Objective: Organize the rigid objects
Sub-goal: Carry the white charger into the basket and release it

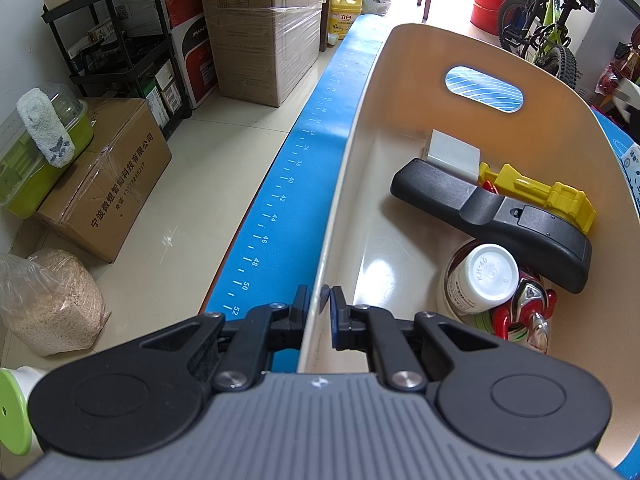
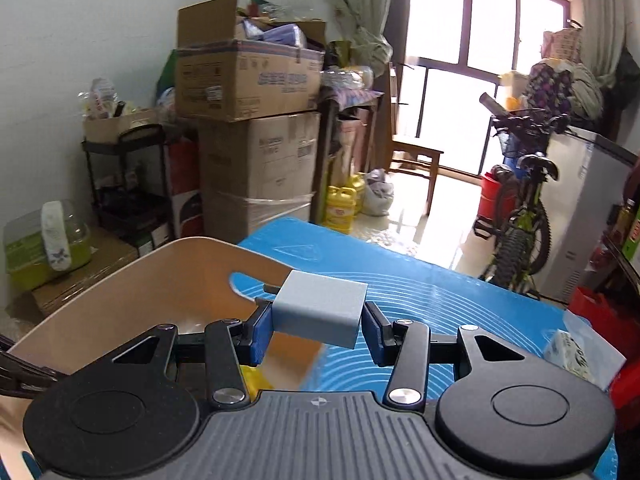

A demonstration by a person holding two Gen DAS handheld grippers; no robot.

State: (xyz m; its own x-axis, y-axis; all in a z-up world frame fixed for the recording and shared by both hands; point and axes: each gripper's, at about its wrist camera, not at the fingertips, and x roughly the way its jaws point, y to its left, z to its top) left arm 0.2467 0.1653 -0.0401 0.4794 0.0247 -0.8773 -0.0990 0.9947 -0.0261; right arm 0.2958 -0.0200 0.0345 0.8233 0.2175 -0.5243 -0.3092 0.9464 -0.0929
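Note:
My left gripper (image 1: 320, 302) is shut on the near rim of a beige bin (image 1: 360, 200), one finger outside the wall and one inside. In the bin lie a black handle-shaped device (image 1: 492, 216), a yellow toy (image 1: 552, 196), a white block (image 1: 452, 152), a white-capped bottle (image 1: 486, 276) and a red toy figure (image 1: 528, 312). My right gripper (image 2: 318, 320) is shut on a pale grey plug block (image 2: 320, 312), held in the air above the bin's (image 2: 140, 288) right edge and the blue mat (image 2: 460, 300).
The bin stands on a blue measuring mat (image 1: 288, 200) at the table's left edge. A tissue pack (image 2: 576, 352) lies on the mat at the right. Cardboard boxes (image 2: 256, 168), a black shelf cart (image 1: 120, 40) and a bicycle (image 2: 520, 216) stand on the floor beyond.

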